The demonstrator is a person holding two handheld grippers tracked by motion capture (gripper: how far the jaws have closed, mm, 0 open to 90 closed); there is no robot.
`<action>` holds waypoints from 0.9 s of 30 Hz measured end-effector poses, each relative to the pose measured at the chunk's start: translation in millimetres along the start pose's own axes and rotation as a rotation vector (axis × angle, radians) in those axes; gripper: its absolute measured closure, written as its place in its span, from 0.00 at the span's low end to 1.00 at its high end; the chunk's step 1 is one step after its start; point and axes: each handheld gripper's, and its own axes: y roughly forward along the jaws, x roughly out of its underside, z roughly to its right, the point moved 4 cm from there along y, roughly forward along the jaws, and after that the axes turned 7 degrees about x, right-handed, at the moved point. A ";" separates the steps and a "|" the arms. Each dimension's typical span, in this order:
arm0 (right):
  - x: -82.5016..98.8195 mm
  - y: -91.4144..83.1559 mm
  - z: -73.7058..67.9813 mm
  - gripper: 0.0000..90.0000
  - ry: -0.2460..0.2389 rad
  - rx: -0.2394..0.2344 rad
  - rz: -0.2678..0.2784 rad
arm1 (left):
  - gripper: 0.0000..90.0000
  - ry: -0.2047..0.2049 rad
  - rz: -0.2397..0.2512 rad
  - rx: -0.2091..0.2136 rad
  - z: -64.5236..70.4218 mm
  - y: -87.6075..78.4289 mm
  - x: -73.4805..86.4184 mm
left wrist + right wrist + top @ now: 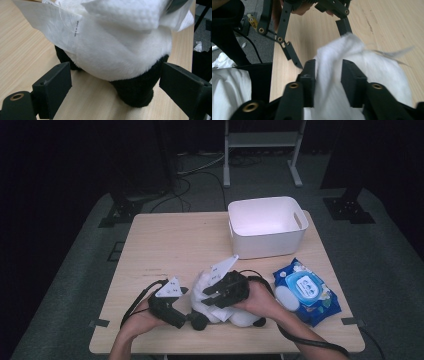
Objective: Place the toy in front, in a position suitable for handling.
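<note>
Pale wood worktop (165,245) carries a white tub (267,226) at the far side and a blue pack of wipes (306,291) near the right edge. A black-and-white plush panda (235,316) lies at the near edge with a white wipe (207,287) over it. The right hand-held gripper (212,296) grips that wipe (332,75) between its pads. The left hand-held gripper (187,319) stands released, pads either side of the panda (120,55).
</note>
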 end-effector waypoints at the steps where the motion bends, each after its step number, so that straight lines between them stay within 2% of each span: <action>1: 2.2 -3.6 0.0 0.66 0.005 0.004 0.002 | 0.11 0.001 0.001 -0.003 0.3 0.1 -0.6; 6: 20.0 -14.8 -4.1 0.65 -0.010 0.031 -0.018 | 0.11 0.001 0.008 -0.021 1.5 1.7 -4.7; 16: 43.0 -20.7 -16.4 0.68 -0.103 0.099 -0.044 | 0.11 -0.004 0.000 -0.027 0.7 3.2 -3.8; 18: 46.2 -21.3 -17.7 0.72 -0.115 0.111 -0.054 | 0.11 -0.003 0.000 -0.025 0.6 2.8 -3.9; 21: 50.2 -20.9 -18.4 0.84 -0.123 0.132 -0.062 | 0.11 -0.004 0.001 -0.023 1.1 3.7 -4.0; 23: 51.0 -19.0 -18.7 0.91 -0.107 0.121 -0.075 | 0.11 -0.005 0.000 -0.017 1.3 4.5 -3.9; 27: 45.6 -14.8 -17.6 0.93 -0.084 0.091 -0.067 | 0.11 -0.005 -0.006 0.000 1.9 7.5 -3.0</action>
